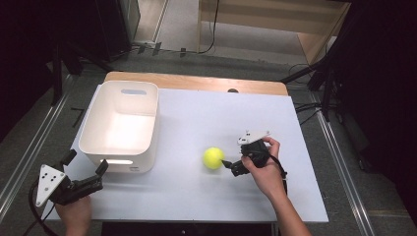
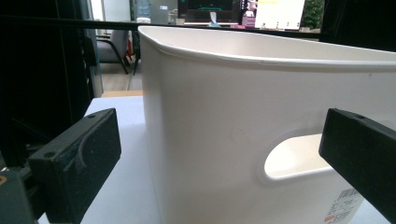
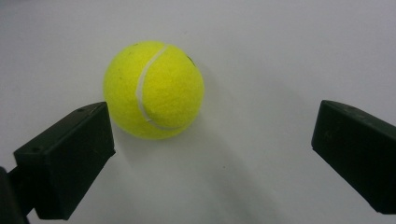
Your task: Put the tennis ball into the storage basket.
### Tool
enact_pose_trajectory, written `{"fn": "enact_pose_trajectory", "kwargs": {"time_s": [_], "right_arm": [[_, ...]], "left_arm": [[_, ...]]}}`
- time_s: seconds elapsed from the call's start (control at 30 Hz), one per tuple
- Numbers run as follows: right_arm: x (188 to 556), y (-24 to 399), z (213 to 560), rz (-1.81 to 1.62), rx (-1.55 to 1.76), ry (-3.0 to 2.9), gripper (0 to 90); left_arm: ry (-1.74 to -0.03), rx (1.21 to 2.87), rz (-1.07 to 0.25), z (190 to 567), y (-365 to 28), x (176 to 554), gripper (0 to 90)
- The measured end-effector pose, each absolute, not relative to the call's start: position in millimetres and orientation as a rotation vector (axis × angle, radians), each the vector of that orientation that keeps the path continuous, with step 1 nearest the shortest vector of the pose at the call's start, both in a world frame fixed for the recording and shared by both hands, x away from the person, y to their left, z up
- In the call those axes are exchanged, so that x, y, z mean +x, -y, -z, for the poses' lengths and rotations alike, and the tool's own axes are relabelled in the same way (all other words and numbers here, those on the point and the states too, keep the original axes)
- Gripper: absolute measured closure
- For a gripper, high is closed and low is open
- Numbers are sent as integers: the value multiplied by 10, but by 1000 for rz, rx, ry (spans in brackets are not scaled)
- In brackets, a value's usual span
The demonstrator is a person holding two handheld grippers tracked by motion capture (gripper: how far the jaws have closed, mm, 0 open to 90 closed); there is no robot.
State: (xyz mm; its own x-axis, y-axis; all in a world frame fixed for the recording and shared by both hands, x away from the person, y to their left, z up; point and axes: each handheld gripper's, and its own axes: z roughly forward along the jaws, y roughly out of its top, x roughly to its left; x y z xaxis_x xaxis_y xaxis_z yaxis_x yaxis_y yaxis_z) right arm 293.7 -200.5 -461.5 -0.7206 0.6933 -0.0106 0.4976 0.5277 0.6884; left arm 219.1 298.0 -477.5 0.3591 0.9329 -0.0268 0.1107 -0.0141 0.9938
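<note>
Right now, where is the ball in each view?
High view: ball right of centre on the white table, just left of the right gripper.
Left gripper view: bin wall, no ball.
Right gripper view: ball upper left.
Shared landmark: the table.

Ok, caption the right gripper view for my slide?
Open right tongs approach a yellow tennis ball on the white table.

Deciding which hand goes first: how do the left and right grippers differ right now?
The left gripper sits by the near corner of the white bin, jaws facing its handle cutout; the right gripper sits beside the yellow tennis ball. In the left gripper view the bin wall spans its jaws; in the right gripper view the ball lies off-centre, near one jaw. Both are open and hold nothing.
</note>
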Motion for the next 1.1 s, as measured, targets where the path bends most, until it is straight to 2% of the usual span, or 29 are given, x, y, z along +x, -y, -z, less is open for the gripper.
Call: {"fn": "enact_pose_trajectory", "kwargs": {"time_s": [1.1], "right_arm": [[3040, 1772, 4735, -932, 962, -2584, 0]], "left_arm": [[-1015, 1435, -871, 4775, -2982, 2189, 0]]}}
